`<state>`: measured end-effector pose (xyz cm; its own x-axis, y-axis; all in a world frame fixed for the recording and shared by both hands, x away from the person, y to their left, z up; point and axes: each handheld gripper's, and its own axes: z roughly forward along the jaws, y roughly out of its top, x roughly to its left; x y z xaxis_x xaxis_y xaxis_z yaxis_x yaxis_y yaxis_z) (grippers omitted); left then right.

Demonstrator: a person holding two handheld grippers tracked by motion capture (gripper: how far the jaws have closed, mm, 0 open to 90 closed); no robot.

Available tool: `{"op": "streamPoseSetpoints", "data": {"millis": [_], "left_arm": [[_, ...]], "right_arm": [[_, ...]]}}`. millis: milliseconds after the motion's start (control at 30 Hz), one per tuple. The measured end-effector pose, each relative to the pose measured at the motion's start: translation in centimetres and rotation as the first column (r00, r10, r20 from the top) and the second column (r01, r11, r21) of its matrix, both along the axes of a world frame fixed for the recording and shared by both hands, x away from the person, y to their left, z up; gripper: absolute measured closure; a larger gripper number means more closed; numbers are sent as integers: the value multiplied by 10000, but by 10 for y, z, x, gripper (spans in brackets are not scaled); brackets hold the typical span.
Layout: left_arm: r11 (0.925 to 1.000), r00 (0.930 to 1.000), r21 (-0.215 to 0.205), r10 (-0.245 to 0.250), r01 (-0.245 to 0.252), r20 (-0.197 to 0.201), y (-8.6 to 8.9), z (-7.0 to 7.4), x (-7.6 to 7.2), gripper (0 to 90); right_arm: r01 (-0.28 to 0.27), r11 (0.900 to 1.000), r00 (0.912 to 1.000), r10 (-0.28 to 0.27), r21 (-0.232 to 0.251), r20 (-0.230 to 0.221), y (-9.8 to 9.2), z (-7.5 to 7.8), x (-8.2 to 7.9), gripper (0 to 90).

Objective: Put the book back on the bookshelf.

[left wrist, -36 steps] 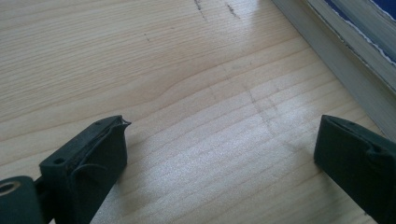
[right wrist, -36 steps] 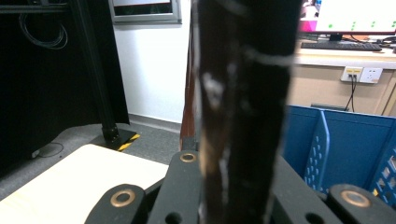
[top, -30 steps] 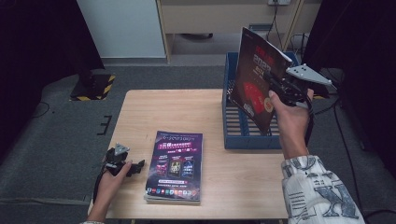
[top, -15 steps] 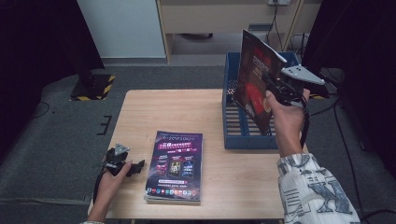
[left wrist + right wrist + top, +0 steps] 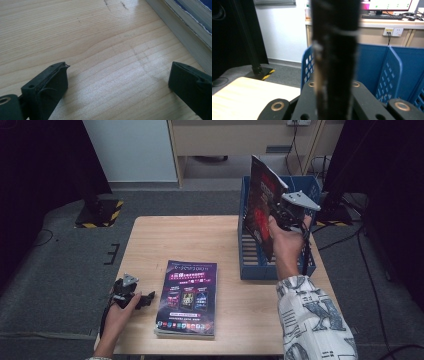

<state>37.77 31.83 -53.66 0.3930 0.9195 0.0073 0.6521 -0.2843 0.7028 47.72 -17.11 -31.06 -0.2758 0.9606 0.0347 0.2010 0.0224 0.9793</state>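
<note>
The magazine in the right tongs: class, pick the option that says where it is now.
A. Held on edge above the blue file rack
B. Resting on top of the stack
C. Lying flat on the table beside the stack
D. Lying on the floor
A: in the high view the right tongs grip the magazine on edge over the blue file rack, while the stack lies flat on the table.

A dark magazine point(image 5: 261, 212) with a red cover picture is held upright on edge, tilted slightly, inside the blue file rack point(image 5: 250, 265) at the table's far right. Its spine point(image 5: 334, 57) is seen edge-on, blurred.
</note>
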Motion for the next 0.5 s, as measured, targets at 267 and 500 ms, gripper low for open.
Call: {"op": "streamPoseSetpoints", "data": {"millis": [267,500], "left_arm": [[10000,10000,-1,-2,2,0,0,0,0,15],[10000,10000,0,-1,1,-2,0,0,0,15]], "right_arm": [[84,9999,9999,-85,131,87,7,-19,11,869],[170,9997,9998,-172,164,119,5,-30,12,869]]}}
